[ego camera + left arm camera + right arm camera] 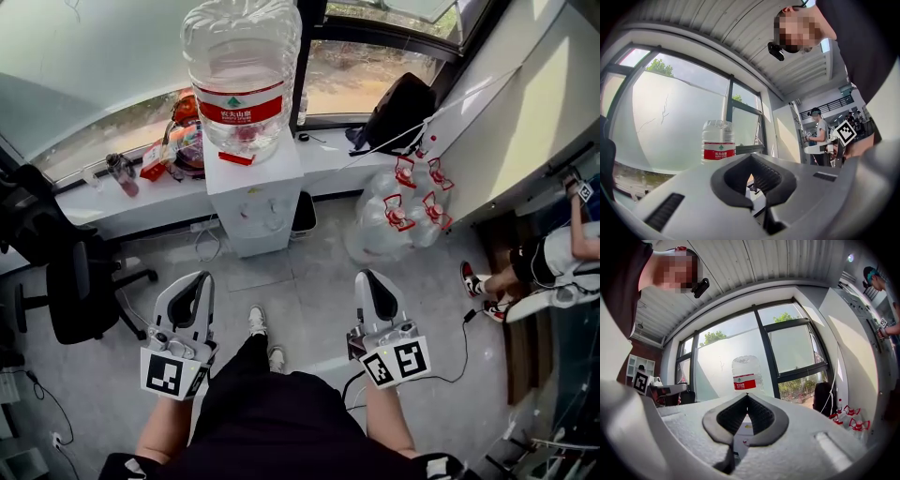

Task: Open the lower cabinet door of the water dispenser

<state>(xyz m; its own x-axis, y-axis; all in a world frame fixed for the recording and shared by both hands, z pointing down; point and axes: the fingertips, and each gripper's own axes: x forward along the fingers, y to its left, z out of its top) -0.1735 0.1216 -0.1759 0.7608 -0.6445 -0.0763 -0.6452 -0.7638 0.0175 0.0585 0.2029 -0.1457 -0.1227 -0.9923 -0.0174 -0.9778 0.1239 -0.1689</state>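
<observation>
Left tool [201, 278], right tool [367, 277] closed, empty

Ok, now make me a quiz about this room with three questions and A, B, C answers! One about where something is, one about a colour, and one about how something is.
1. Where is the big bottle?
A. On top of the dispenser
B. Lying on the floor
C. On the chair

2. What colour is the bottle's label?
A. Blue
B. Red
C. Yellow

3. How is the right gripper?
A. Fingers wide apart
B. Fingers shut, holding nothing
C. Fingers shut on a cup

Answers:
1. A, because the head view shows the bottle standing on the white dispenser by the window.
2. B, because a red band runs round the bottle's middle.
3. B, because in the right gripper view the fingers meet at the tips and nothing is between them.
</observation>
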